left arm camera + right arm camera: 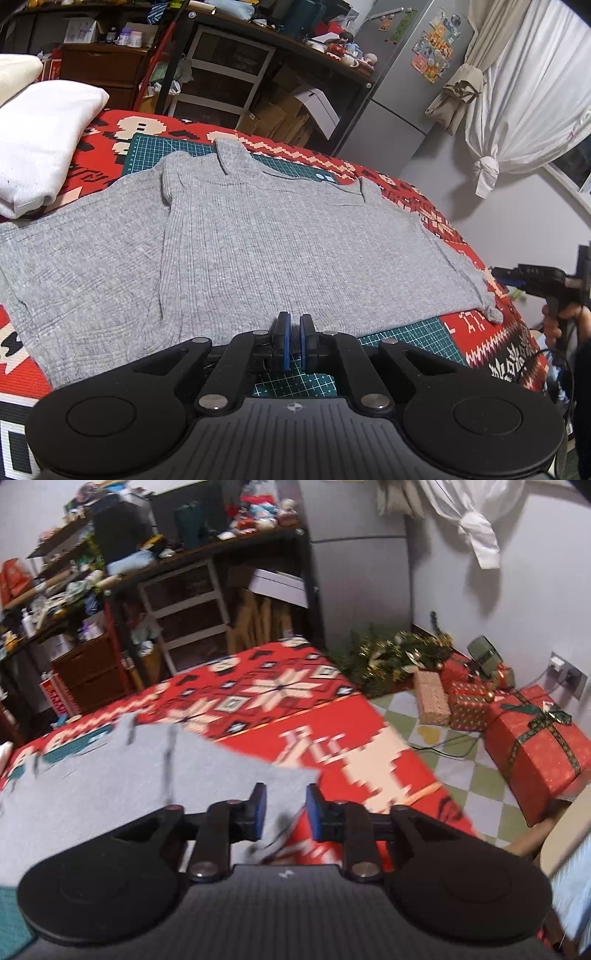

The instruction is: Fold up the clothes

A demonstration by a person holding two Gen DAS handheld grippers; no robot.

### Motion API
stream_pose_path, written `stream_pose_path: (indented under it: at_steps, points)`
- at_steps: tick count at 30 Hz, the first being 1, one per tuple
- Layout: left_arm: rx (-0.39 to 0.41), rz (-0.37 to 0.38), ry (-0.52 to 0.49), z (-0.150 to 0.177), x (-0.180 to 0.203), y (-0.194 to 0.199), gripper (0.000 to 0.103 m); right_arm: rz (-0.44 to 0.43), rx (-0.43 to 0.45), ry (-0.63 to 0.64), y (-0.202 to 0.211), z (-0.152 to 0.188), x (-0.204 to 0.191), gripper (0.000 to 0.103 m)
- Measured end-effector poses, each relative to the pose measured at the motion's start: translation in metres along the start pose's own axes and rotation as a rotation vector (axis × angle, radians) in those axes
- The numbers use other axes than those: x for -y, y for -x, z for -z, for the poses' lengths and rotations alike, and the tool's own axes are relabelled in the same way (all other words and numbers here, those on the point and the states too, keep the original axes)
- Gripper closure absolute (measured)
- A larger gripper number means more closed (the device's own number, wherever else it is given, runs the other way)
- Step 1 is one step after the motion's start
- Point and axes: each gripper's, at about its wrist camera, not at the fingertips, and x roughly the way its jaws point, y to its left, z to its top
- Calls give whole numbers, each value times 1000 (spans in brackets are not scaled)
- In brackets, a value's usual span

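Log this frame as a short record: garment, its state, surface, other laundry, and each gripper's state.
garment: grey ribbed top
state: spread flat, one side folded inward over the body
surface: green cutting mat on red patterned blanket
other laundry: folded white cloth, beside the top
left gripper: shut, at the top's near hem
right gripper: open, nothing gripped, over the top's corner

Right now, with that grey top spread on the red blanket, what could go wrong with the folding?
The grey top has one side already folded in; its corner near the blanket's edge could slip off. The right gripper is open with nothing pinched, and its view is blurred, so a rushed grab may bunch the cloth. The left gripper is shut at the hem, and a tug could undo the fold.
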Motion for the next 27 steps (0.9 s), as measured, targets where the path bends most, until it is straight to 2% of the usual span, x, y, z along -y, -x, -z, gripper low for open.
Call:
stream_pose_path:
  at_steps: [8,10,11,12,16,18,25,27]
  points:
    - [0,-8,-1,-1,1,0,97,52,-40,108,-53,-10,1,74]
    - [0,-17,-17,-1,4,0,97,49,-39,125,-56,-9,-3,94]
    - [1,-23,-25,0,5,0,97,38,-38,127,-57,-8,-4,100]
    - [2,-28,-33,0,6,0,97,61,-29,136,-57,-7,-6,101]
    - [8,-41,-58,2,9,0,97,154,10,135,-56,-6,-6,102]
    - [10,-39,-58,2,9,0,97,152,1,79,-60,-8,2,102]
    - [12,-26,-40,2,5,0,97,133,6,38,-48,-9,5,98]
    - [11,-26,-39,2,6,0,97,113,21,14,-33,-8,7,90]
